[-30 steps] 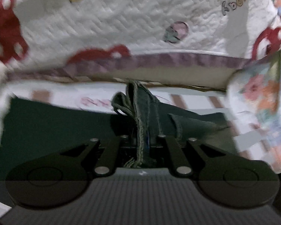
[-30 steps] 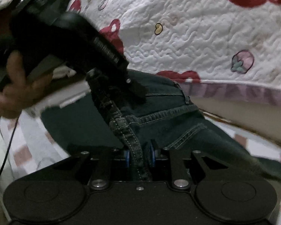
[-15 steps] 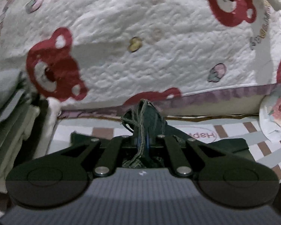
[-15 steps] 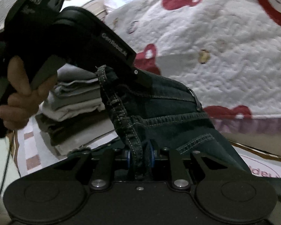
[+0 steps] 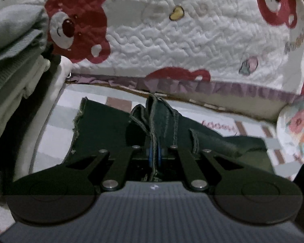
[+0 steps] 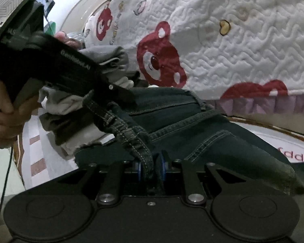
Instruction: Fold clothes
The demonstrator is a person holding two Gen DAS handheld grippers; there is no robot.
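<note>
Mid-fold, I judge: my left fingers (image 5: 154,154) and right fingers (image 6: 150,167) are each clamped on the waistband of the jeans (image 6: 192,125), which trail toward 12 o'clock over the checked mat (image 5: 56,109); next, lay that edge down evenly.

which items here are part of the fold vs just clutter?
In the job:
- dark jeans, waistband pinched at two spots
- left tongs, shut on jeans
- right tongs, shut on jeans

Lying about:
- stack of folded clothes, at the left
- bear-print quilt behind
- checked mat under the jeans
</note>
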